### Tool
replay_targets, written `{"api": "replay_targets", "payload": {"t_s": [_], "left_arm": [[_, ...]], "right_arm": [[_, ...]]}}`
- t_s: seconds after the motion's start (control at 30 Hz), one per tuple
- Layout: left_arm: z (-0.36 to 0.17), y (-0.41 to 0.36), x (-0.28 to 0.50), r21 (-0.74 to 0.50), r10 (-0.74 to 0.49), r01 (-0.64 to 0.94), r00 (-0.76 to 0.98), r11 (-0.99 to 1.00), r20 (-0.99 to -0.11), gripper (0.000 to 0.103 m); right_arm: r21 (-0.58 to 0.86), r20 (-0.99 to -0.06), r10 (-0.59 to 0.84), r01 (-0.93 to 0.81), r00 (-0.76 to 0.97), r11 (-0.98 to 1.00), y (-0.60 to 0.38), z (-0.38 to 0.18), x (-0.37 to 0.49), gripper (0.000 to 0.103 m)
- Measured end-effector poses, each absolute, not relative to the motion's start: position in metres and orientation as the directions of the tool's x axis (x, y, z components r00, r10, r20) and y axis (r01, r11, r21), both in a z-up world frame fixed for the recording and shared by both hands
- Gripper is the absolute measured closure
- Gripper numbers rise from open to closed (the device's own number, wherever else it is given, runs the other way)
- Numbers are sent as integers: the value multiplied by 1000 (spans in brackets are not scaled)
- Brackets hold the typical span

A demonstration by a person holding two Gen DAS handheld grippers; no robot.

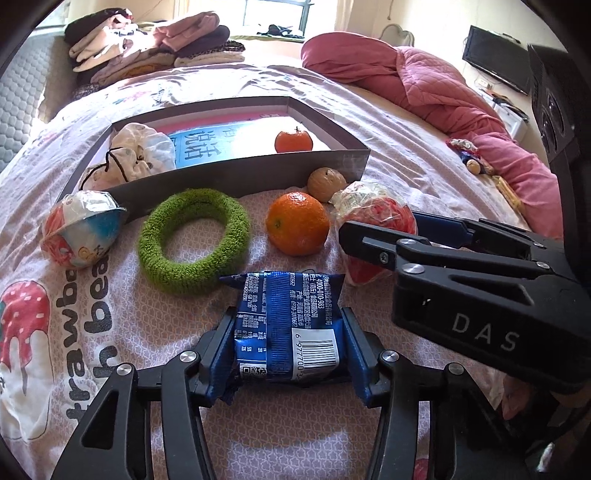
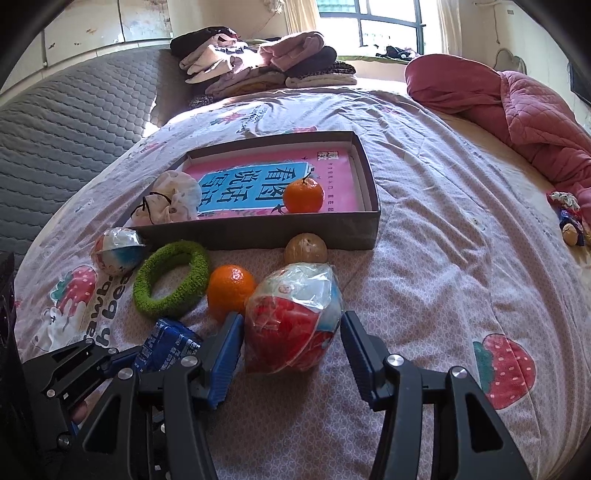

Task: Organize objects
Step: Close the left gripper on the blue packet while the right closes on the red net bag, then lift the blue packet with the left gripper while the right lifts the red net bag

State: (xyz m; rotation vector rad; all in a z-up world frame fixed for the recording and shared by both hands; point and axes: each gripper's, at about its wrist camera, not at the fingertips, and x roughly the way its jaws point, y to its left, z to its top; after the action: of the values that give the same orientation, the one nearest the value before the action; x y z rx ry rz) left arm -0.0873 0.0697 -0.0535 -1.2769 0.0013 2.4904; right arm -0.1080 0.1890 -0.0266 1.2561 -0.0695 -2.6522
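Sunlit bed [image 2: 424, 155], barred window [image 2: 369, 22], pink quilt [image 2: 517, 107], folded clothes [image 2: 258, 59].

A shiny blue snack packet [image 1: 286, 325] lies flat on the bed. A round red plastic-wrapped toy [image 2: 293, 321] sits beside a bright orange [image 2: 229, 291].

This is a bedroom in a home. A bed [image 2: 424, 206] with a pink printed sheet fills most of the frame. Folded clothes [image 2: 258, 59] are stacked at the upper middle, beside a grey quilted mattress [image 2: 74, 122] at the left. A rumpled pink quilt [image 2: 517, 107] lies at the upper right, under a sunlit window [image 2: 373, 22]. A dark screen [image 1: 495, 59] stands at the far right.
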Motion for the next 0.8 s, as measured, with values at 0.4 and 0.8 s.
{"api": "replay_targets", "payload": {"t_s": [0.4, 0.8], "left_arm": [[-42, 67, -73, -175, 332, -319, -549, -931, -767, 49], [-20, 59, -64, -180, 351, -329, -588, -927, -729, 49]], "right_arm": [[136, -750, -207, 160, -628, -978, 197, -18, -98, 49], [109, -728, -173, 137, -664, -985, 197, 4, -85, 49]]}}
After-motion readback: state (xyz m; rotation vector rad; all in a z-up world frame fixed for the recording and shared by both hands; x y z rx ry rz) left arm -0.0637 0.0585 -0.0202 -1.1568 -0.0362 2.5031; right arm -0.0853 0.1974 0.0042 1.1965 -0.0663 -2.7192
